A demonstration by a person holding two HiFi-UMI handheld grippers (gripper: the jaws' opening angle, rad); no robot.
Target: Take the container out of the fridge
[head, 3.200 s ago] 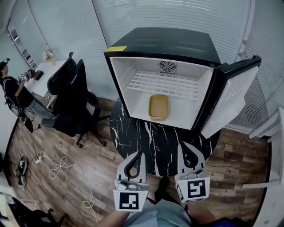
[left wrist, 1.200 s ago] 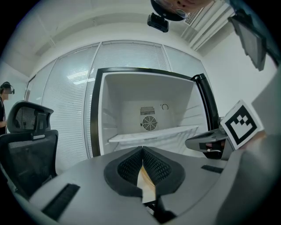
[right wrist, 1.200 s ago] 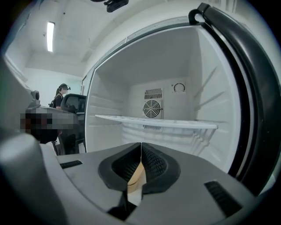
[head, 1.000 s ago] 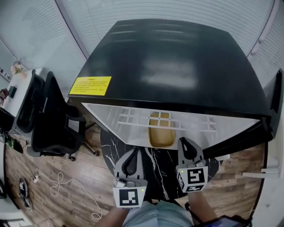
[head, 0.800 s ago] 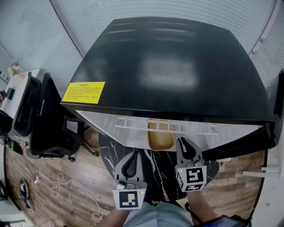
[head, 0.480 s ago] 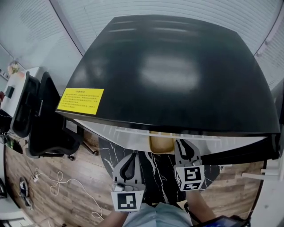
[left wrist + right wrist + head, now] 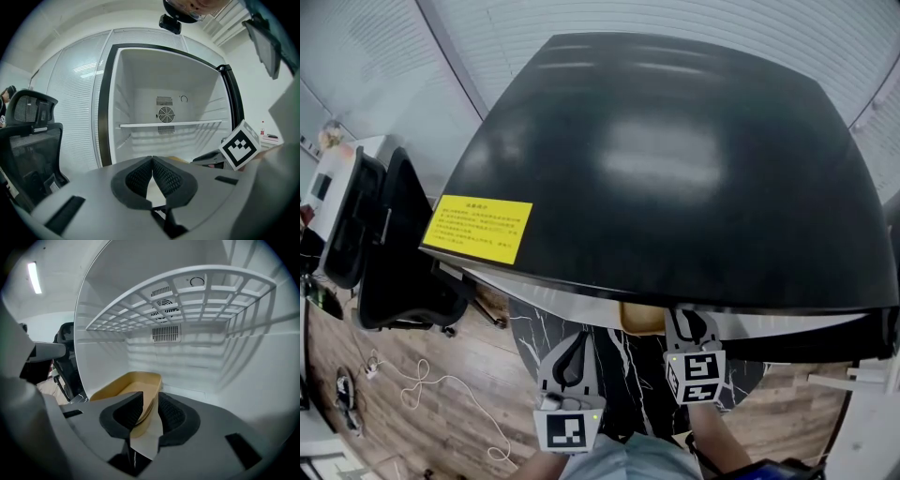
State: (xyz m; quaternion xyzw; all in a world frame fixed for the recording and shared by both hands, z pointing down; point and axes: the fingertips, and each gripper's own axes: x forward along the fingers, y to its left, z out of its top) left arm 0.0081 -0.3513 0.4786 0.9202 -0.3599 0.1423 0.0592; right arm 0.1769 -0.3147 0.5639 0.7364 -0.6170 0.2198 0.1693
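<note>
The tan oval container [image 7: 133, 383] lies on the white floor of the open black fridge [image 7: 675, 159]. In the head view only a sliver of the container [image 7: 642, 319] shows under the fridge's top edge. My right gripper [image 7: 150, 411] reaches into the fridge, its jaws opening, with the container's near right rim between the pads and a gap on the right side. In the head view the right gripper [image 7: 689, 321] has its tip under the fridge's edge. My left gripper [image 7: 153, 164] is shut with nothing in it and hangs outside the fridge, left of the right one.
A white wire shelf [image 7: 187, 291] spans the fridge above the container. The fridge stands on a round black marble table [image 7: 619, 366]. Black office chairs [image 7: 384, 244] stand to the left, and a white cable [image 7: 422, 375] lies on the wooden floor.
The head view has shifted over the fridge's top, hiding most of its inside. My right gripper has moved forward into the fridge, towards the container. The left gripper has stayed back.
</note>
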